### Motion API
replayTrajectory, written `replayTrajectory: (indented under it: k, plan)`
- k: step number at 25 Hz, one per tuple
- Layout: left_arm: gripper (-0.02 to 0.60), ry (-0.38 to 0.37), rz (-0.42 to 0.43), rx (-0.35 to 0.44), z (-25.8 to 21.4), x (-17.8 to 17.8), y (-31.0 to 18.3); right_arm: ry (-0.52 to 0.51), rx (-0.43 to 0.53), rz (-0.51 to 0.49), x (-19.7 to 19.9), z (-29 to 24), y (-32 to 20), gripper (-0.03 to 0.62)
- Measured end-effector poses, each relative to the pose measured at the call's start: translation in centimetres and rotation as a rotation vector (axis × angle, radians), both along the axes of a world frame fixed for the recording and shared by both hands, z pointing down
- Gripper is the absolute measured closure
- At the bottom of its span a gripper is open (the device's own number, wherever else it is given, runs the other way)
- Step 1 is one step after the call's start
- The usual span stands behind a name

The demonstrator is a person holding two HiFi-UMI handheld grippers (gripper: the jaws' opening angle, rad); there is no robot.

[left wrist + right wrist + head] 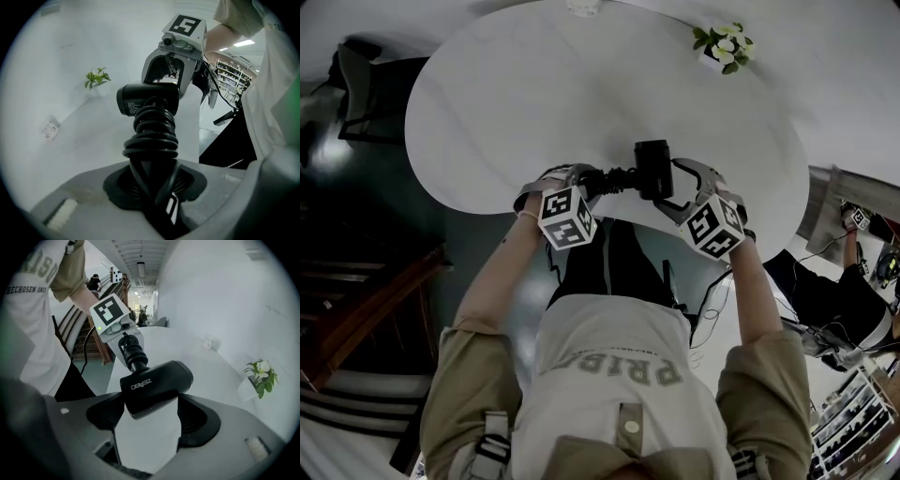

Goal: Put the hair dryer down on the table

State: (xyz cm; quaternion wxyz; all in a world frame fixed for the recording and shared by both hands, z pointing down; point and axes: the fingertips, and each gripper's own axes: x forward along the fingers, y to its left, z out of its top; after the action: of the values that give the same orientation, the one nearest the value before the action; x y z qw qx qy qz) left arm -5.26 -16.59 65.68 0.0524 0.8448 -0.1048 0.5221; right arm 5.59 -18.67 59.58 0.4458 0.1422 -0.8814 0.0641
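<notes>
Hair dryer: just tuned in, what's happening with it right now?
A person holds the hair dryer between both grippers over the near edge of the white round table. The left gripper is clamped on its cord-wrapped handle, the right gripper on its black barrel. It looks to be held up in the air, not yet set down.

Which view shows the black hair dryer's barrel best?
Right gripper view: black hair dryer fills the centre, barrel side-on. Left gripper view shows mostly its coiled cord; head view, a small dark shape.
</notes>
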Motion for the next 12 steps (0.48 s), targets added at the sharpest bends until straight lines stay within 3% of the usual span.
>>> replayTrajectory:
  k: [12]
  plan:
    - [0.436, -0.056, 0.026, -0.030, 1.2, -0.2, 0.3, -0.003, -0.022, 0.018, 0.1, 1.8, 0.4, 0.240]
